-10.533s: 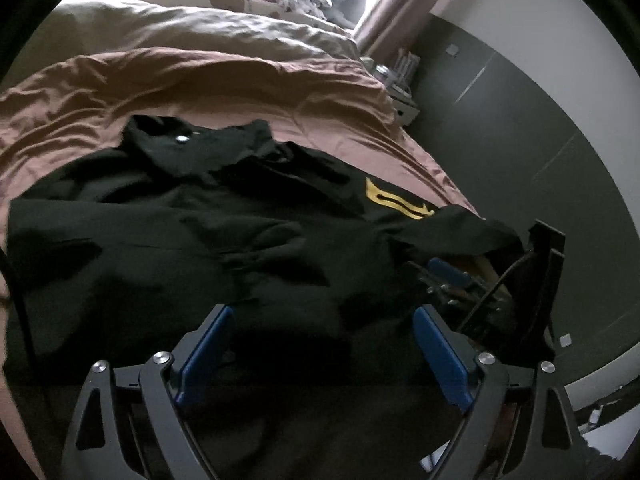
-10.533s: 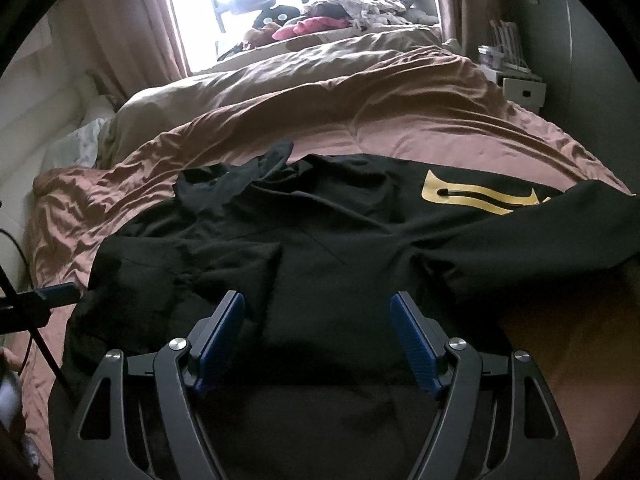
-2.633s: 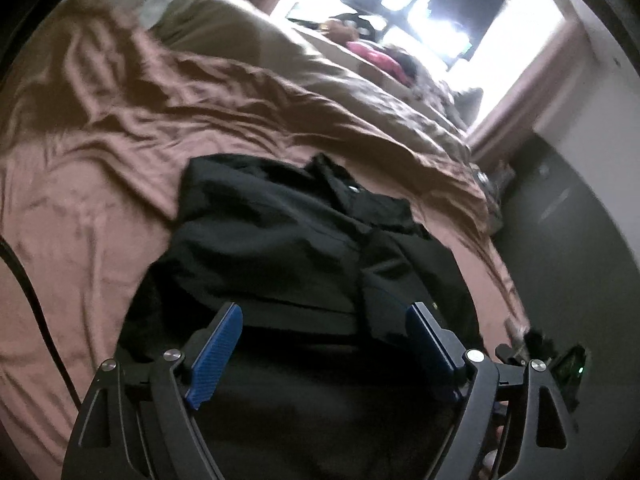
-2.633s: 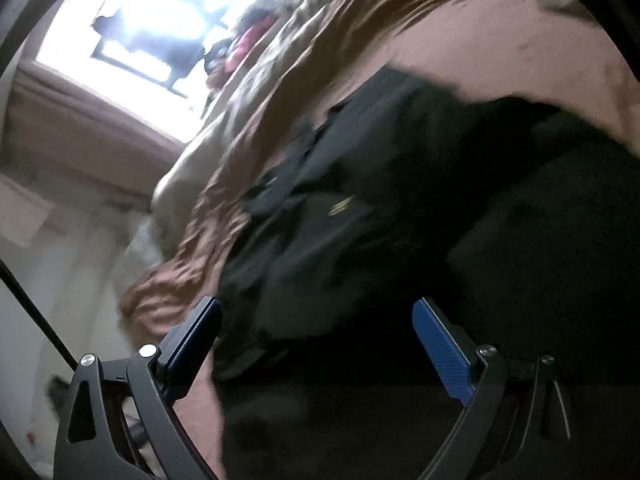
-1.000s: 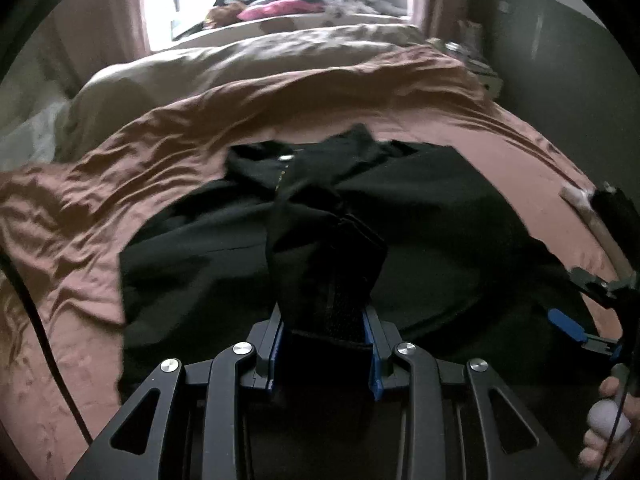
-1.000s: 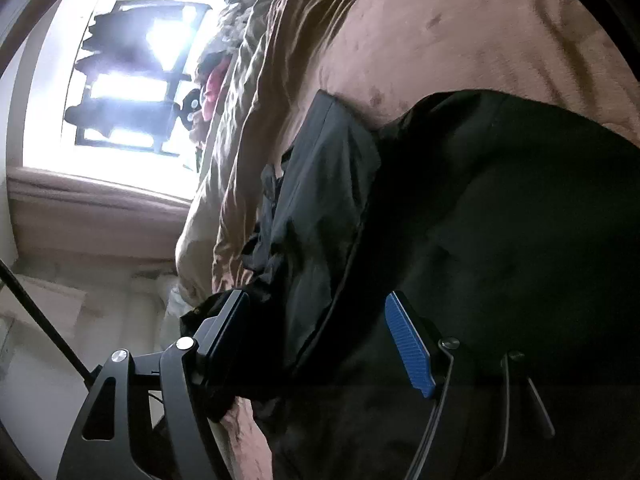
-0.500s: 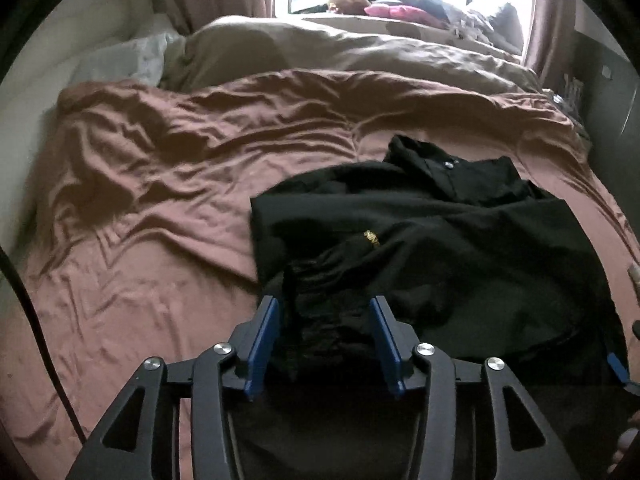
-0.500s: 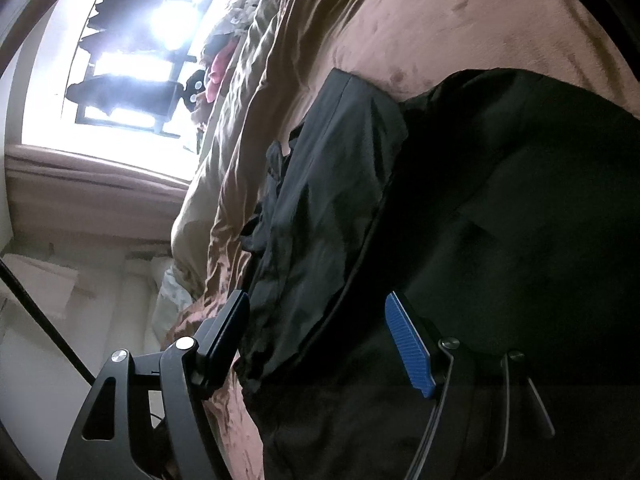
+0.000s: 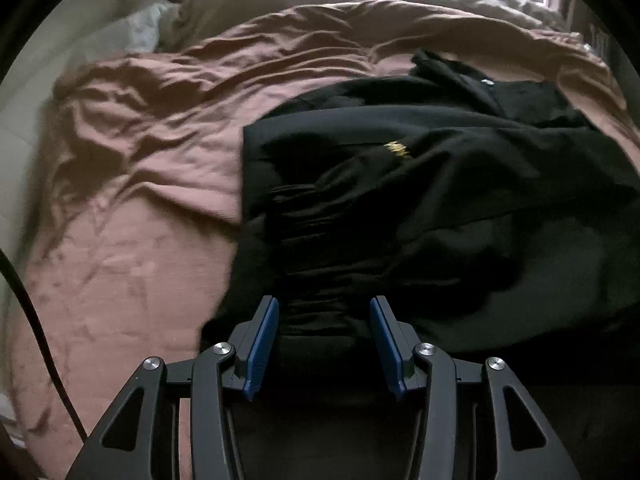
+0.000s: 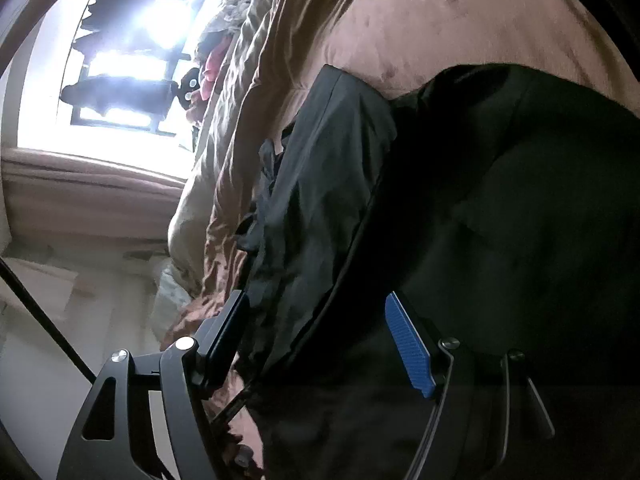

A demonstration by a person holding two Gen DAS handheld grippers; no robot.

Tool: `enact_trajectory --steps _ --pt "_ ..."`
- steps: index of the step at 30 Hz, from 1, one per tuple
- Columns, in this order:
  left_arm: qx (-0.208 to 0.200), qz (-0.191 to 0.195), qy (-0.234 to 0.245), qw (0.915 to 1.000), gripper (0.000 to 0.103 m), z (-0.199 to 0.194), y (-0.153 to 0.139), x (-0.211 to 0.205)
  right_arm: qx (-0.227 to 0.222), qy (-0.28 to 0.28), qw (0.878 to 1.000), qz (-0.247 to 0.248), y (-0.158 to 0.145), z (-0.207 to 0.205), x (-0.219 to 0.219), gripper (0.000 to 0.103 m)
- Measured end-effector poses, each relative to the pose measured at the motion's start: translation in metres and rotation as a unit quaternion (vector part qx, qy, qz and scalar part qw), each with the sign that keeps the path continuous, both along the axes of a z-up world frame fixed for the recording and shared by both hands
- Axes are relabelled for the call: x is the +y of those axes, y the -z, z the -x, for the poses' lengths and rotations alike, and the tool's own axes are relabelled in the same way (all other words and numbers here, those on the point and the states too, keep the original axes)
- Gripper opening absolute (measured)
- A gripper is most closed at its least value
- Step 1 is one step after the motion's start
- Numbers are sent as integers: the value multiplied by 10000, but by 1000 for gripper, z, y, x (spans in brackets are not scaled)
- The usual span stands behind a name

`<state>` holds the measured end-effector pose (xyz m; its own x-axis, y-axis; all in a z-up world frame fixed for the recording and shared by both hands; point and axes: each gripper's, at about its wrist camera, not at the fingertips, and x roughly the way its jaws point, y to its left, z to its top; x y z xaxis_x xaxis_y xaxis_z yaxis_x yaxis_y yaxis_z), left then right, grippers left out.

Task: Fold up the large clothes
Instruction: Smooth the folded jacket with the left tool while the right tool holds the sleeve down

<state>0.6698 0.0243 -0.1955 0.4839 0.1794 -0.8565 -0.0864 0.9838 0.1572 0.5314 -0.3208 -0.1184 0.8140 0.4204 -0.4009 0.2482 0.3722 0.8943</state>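
Black shirt [image 9: 460,200]: sleeve laid across on bed [image 9: 132,208]; left claw [image 9: 324,334] lately released, right claw [image 10: 320,332] spread, fold begun.

No word, number or brand can be read in either view. The one mark is a small yellow emblem [image 9: 400,149] on the black shirt [image 9: 460,200] lying on the bed, seen from the left wrist; it is blurred and half lost in a fold of the cloth, so whether it is lettering or only a figure cannot be told. From the right wrist the shirt shows plain dark cloth with no print.
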Motion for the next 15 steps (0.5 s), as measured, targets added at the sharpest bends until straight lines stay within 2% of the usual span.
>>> enact_trajectory --steps 2,6,9,15 --pt "-37 213 93 9997 50 12 -10 3 33 -41 9999 125 -1 0 2 69" --pt "-241 397 237 9986 50 43 -40 7 19 -102 9991 403 -13 9 5 69" --pt "-452 729 318 9958 50 77 -66 10 -12 -47 9980 631 -27 24 3 69" --pt "-767 1096 417 9901 50 142 -103 12 -278 -186 9932 1118 -57 68 11 69"
